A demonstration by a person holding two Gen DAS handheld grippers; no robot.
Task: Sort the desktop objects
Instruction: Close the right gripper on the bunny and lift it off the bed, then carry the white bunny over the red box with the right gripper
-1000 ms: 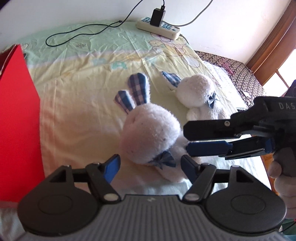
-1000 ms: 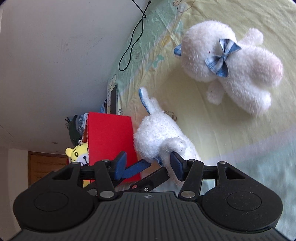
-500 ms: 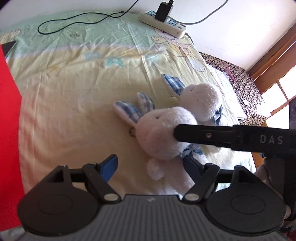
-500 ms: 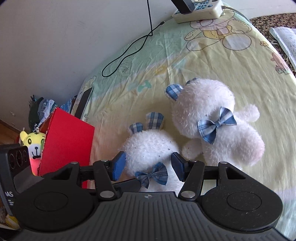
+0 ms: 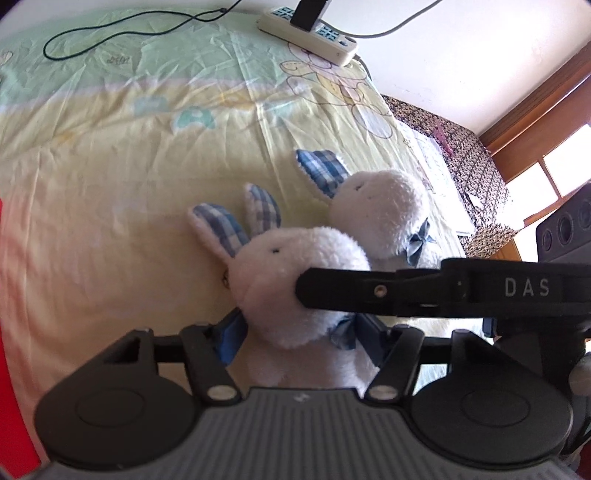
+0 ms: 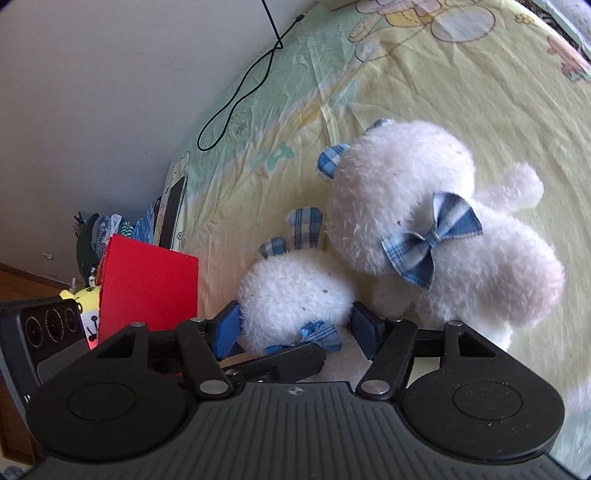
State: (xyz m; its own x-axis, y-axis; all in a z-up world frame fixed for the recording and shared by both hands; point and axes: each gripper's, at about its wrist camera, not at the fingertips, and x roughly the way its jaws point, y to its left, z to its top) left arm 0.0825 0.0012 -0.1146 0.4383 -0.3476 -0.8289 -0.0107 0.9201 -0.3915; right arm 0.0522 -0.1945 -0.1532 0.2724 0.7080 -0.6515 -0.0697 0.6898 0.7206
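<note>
A small white bunny (image 5: 295,280) with blue plaid ears and bow lies on the yellow sheet, touching a larger white bunny (image 6: 443,229). My left gripper (image 5: 300,339) straddles the small bunny's neck; its jaws are closing and the blue pads press into the fur. My right gripper (image 6: 295,330) has the same bunny's head between its pads, jaws opening, pads at the fur's edge. One black right finger (image 5: 369,291) crosses over the bunny's face. A left finger (image 6: 280,363) shows under the bow.
A red box (image 6: 147,291) stands at the sheet's left edge, with a yellow plush toy (image 6: 86,306) behind it. A dark flat device (image 6: 173,210) lies near it. A power strip (image 5: 310,40) and black cable (image 5: 122,33) lie at the far edge.
The small bunny came down beside the larger one. My left gripper moved in and narrowed around its neck. My right gripper swung round and its jaws widened about the head.
</note>
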